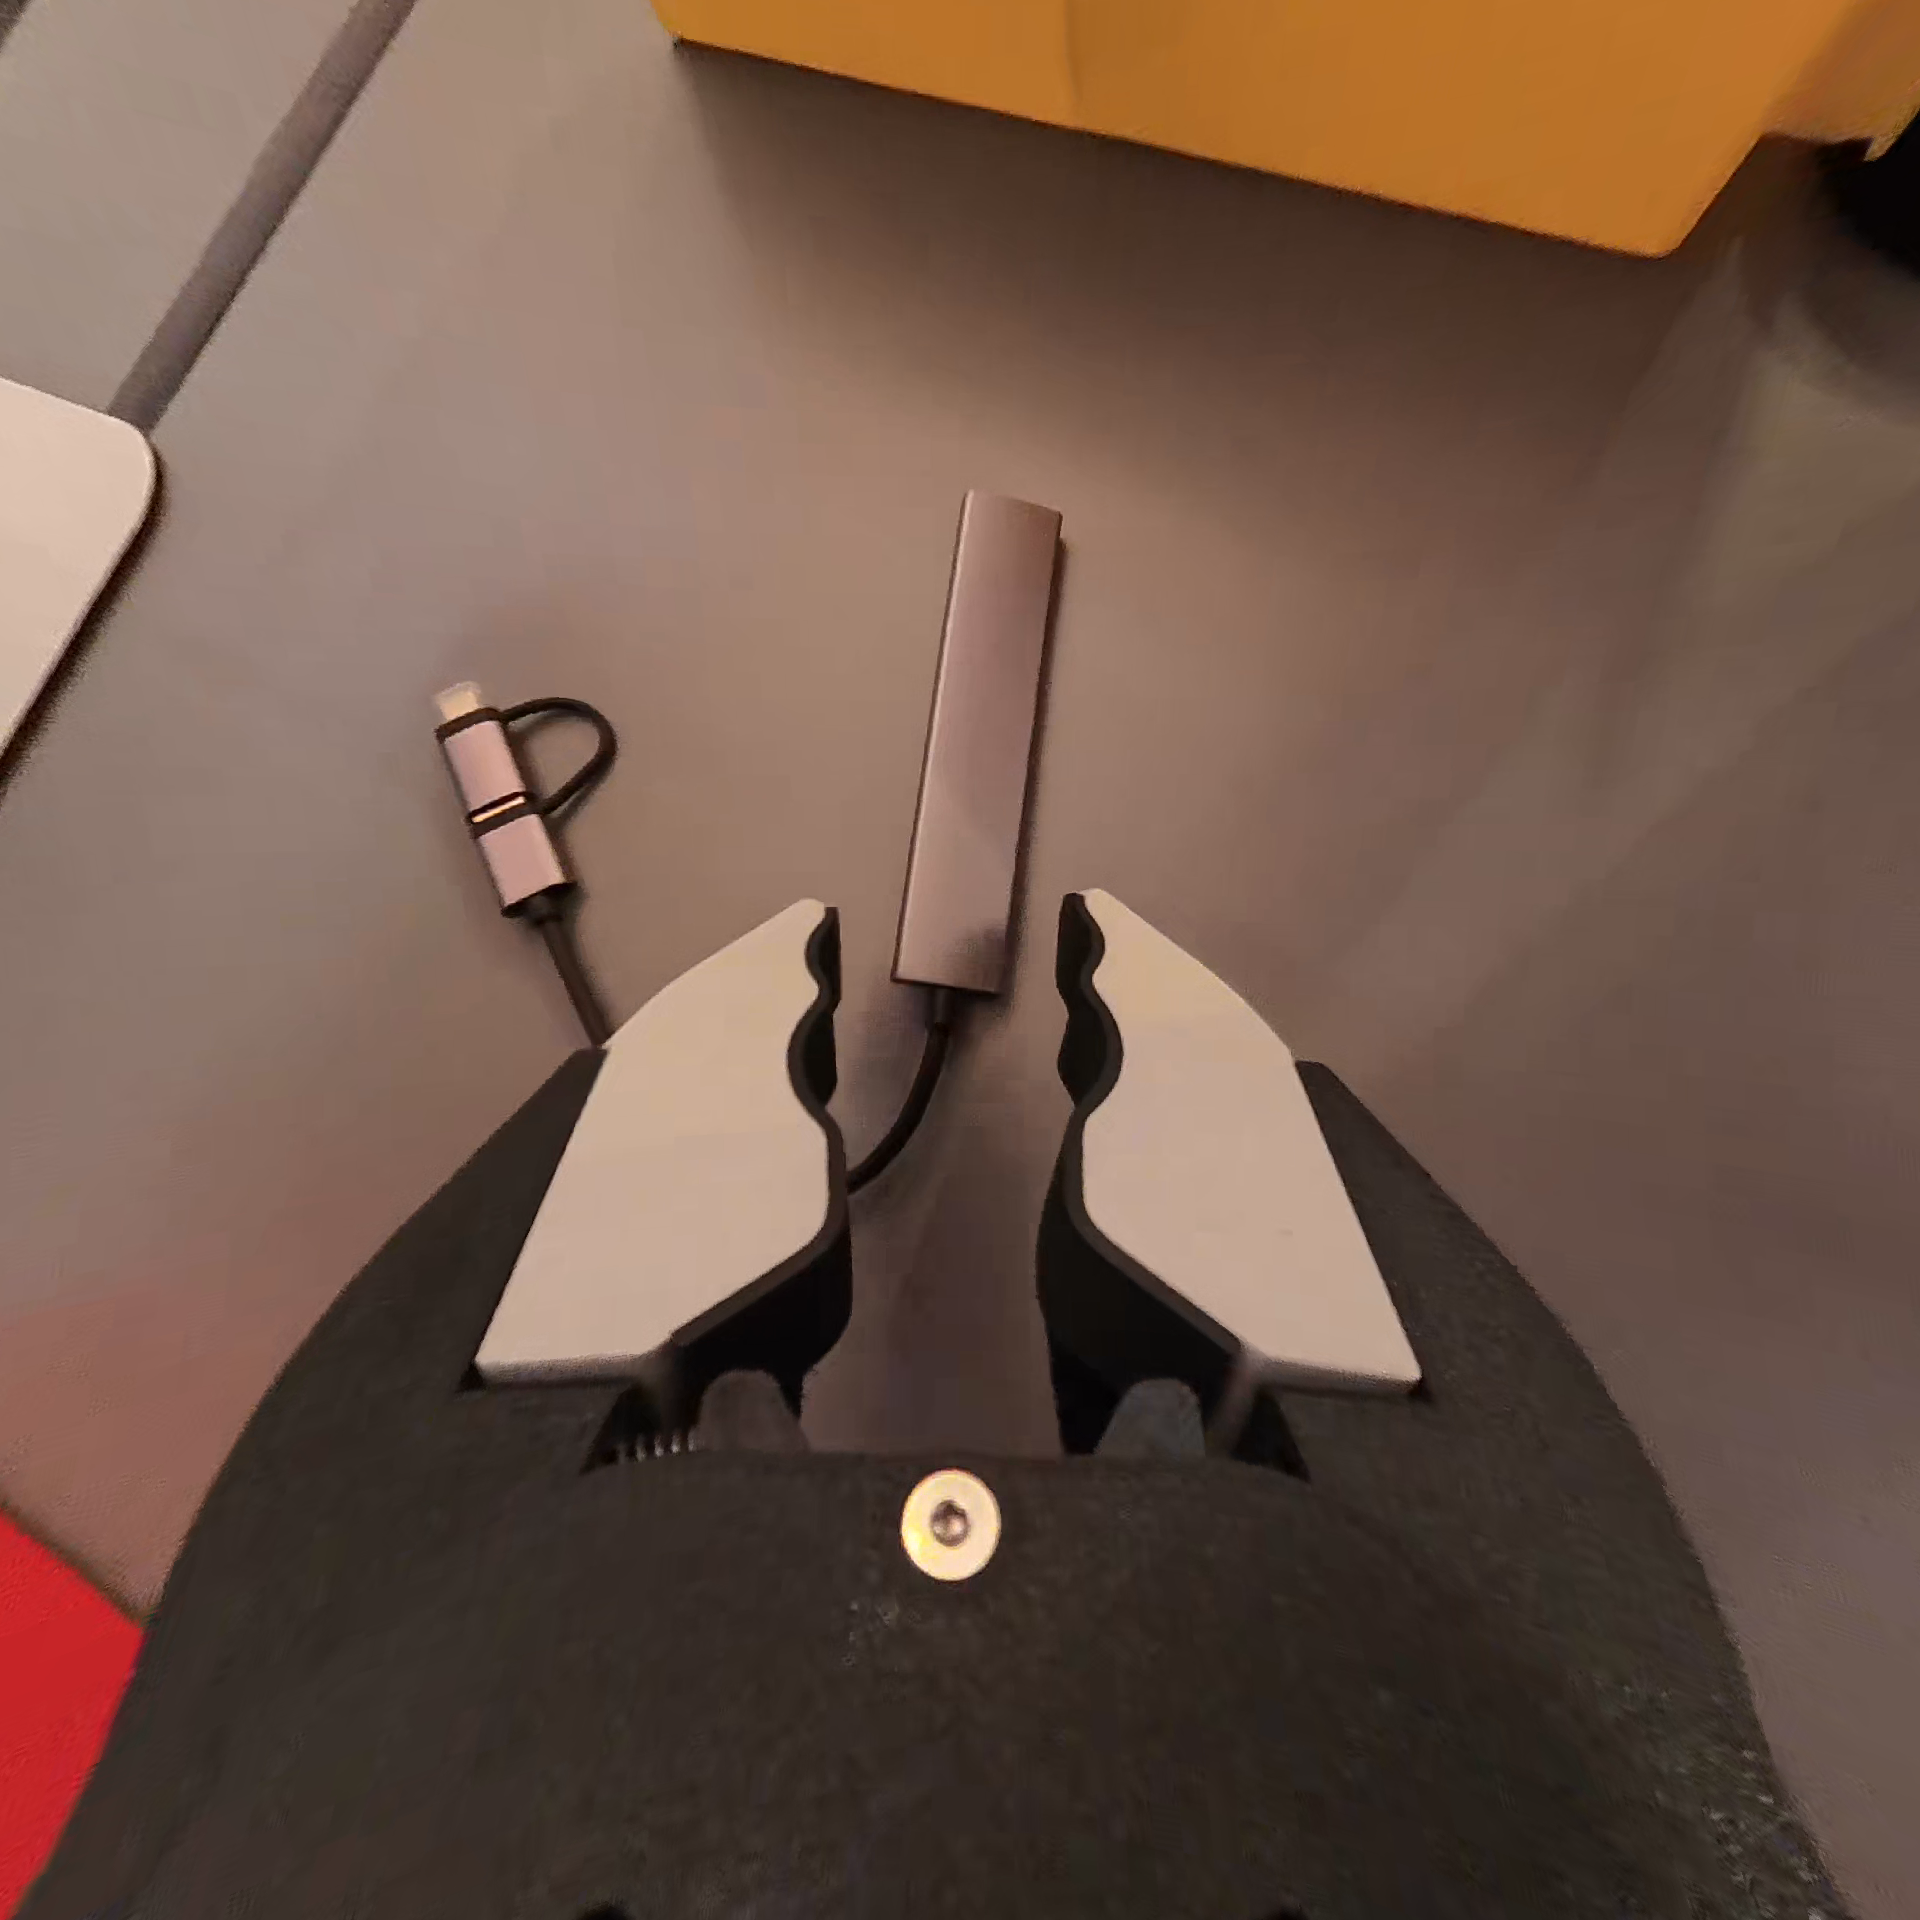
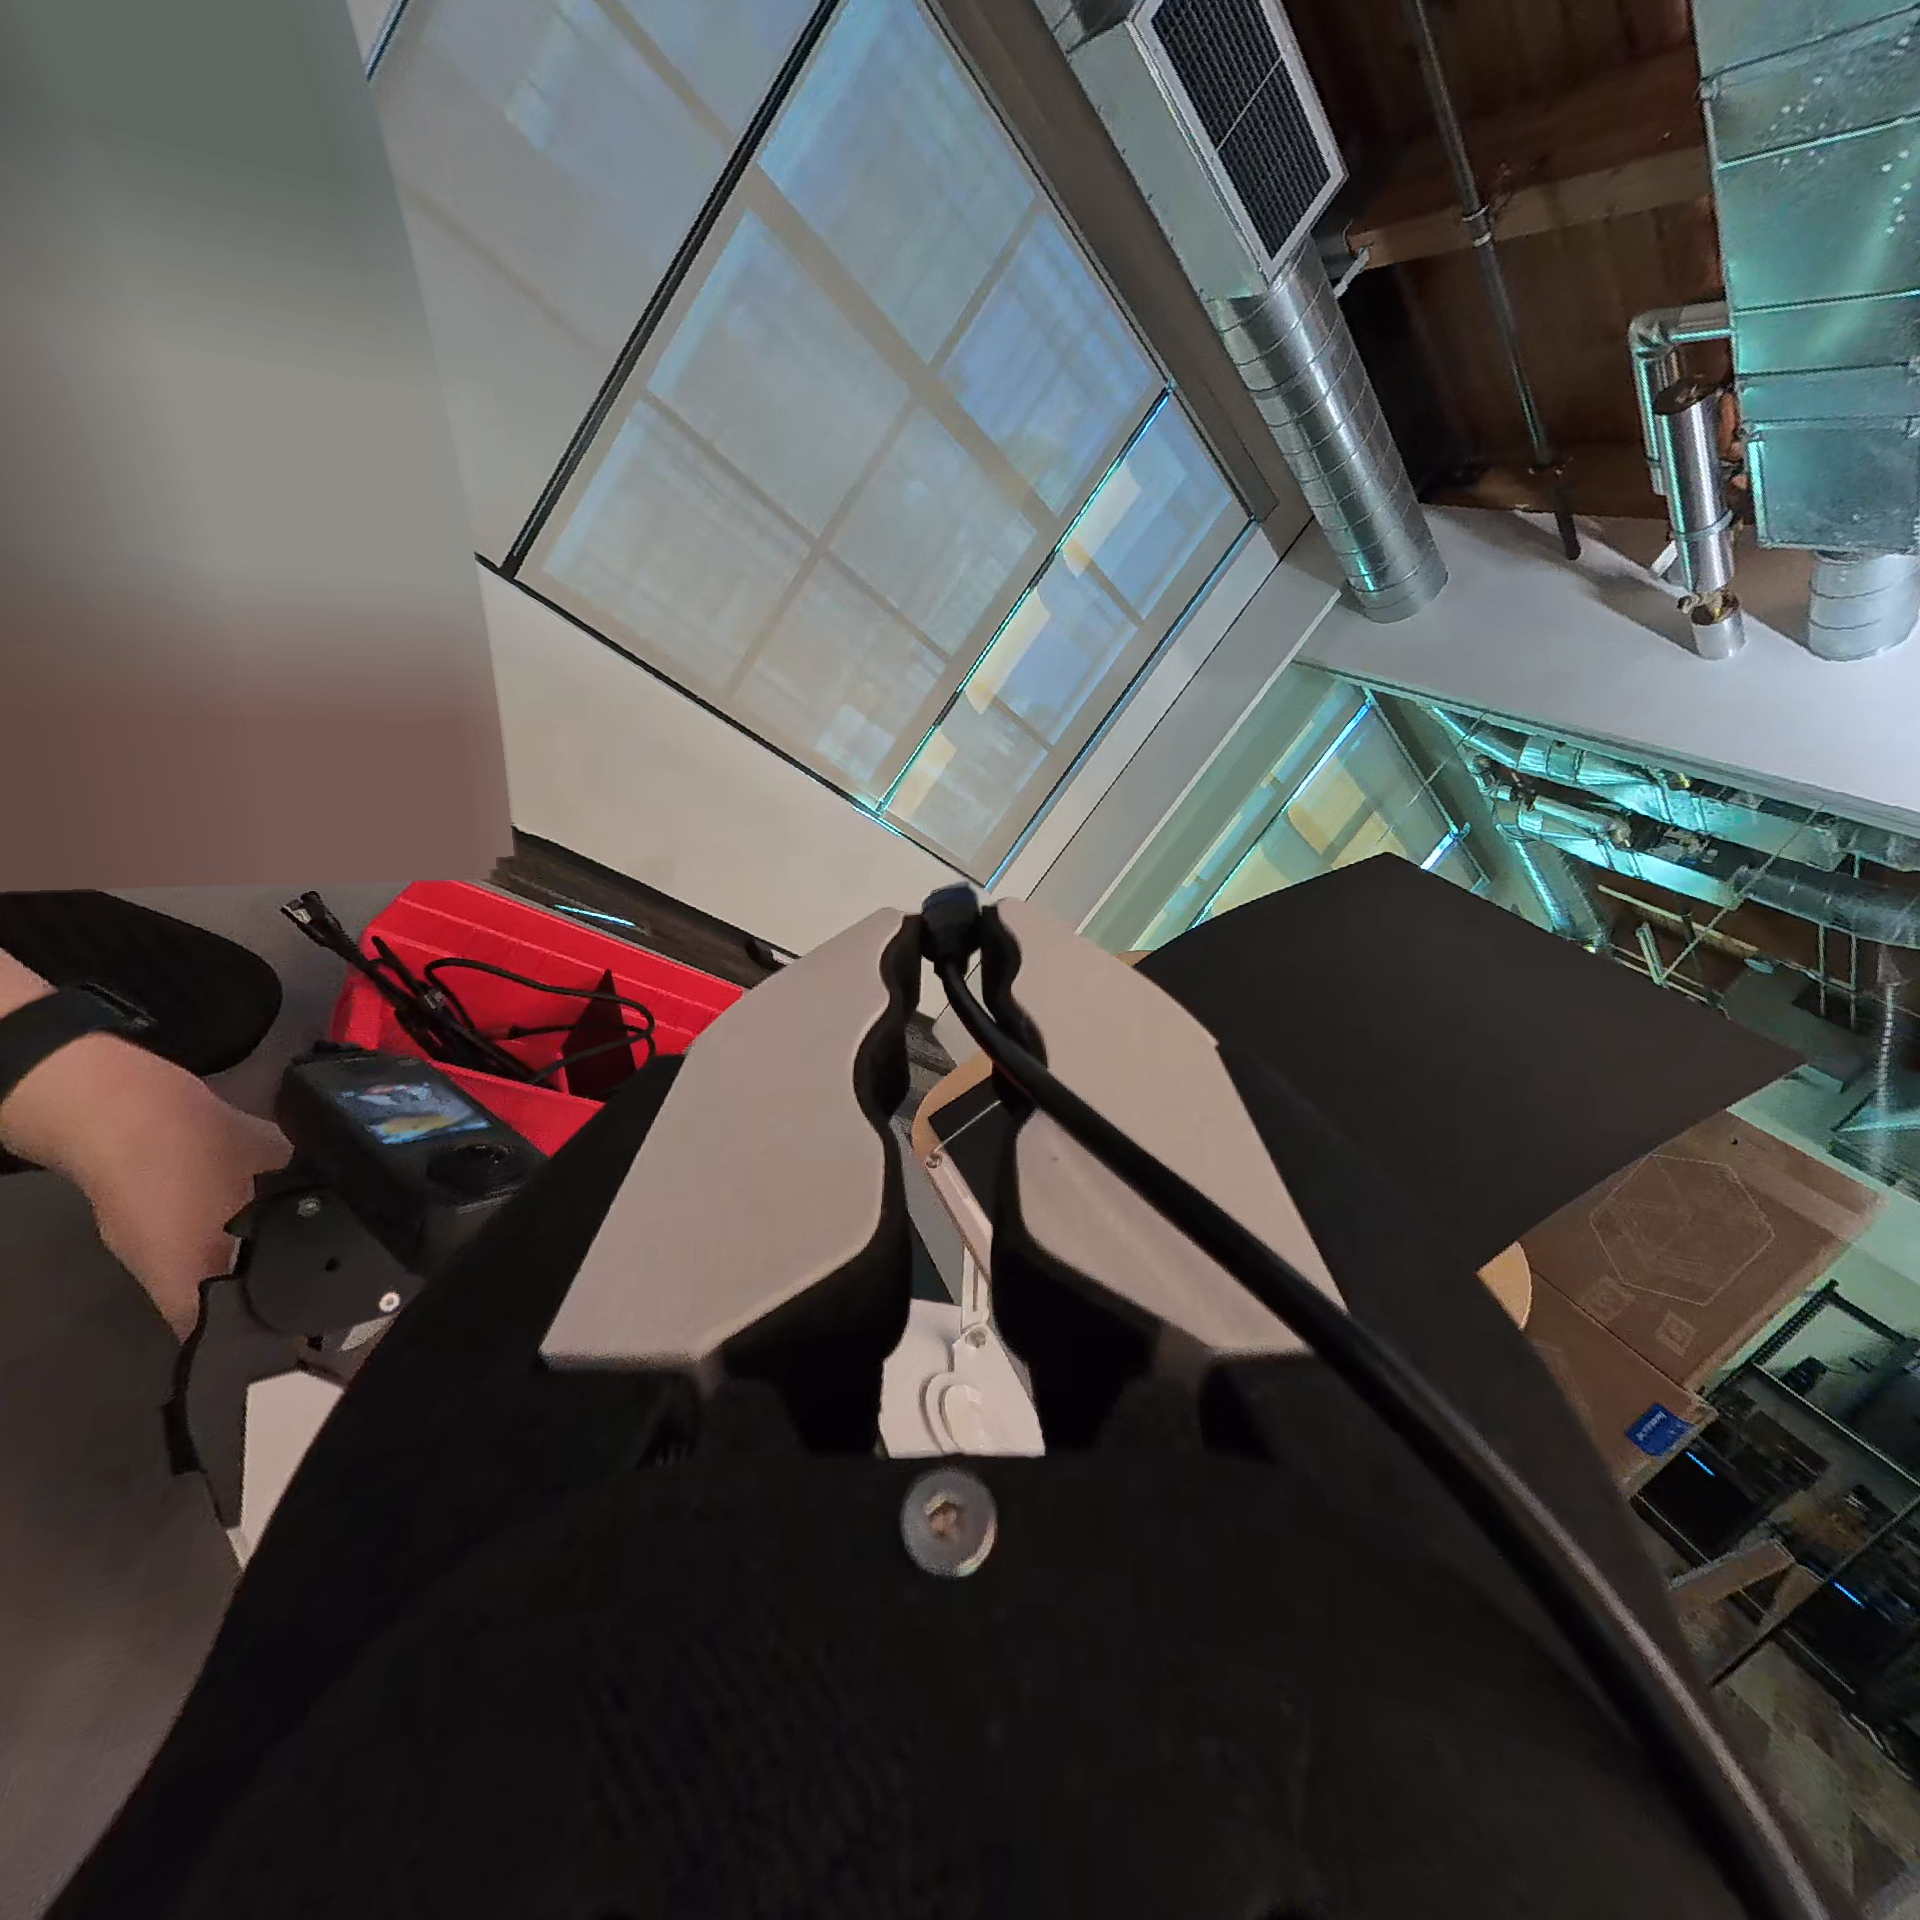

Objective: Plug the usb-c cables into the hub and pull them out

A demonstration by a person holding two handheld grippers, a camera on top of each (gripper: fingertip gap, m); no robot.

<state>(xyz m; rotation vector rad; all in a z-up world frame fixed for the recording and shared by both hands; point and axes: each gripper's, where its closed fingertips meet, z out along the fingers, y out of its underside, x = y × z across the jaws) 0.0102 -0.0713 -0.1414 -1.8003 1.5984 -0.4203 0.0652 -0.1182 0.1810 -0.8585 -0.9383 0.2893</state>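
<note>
Hub (image 1: 982,743) first — a slim dark metal bar lying flat on the grey table (image 1: 1351,623), long axis pointing away from my left gripper (image 1: 945,925), whose fingers stand apart and empty on either side of its near end. I judge it light and smooth, likely to skate when a plug is pushed in, so I would pinch it across its narrow width near the tail end and press it down. Its own short lead (image 1: 904,1101) curls back under my left finger to a two-part plug adapter (image 1: 506,800) lying just left of it.

My right gripper (image 2: 951,925) is clamped on a black usb-c cable (image 2: 1195,1216) right at the plug head — the stiff part, the right place to hold; the cord behind is limp and trails back over the finger. That gripper points up toward windows (image 2: 831,468), well off the table.

Farther out: a yellow box (image 1: 1247,94), a red bin (image 2: 520,987) holding cables, and the person's hand (image 2: 156,1174).
</note>
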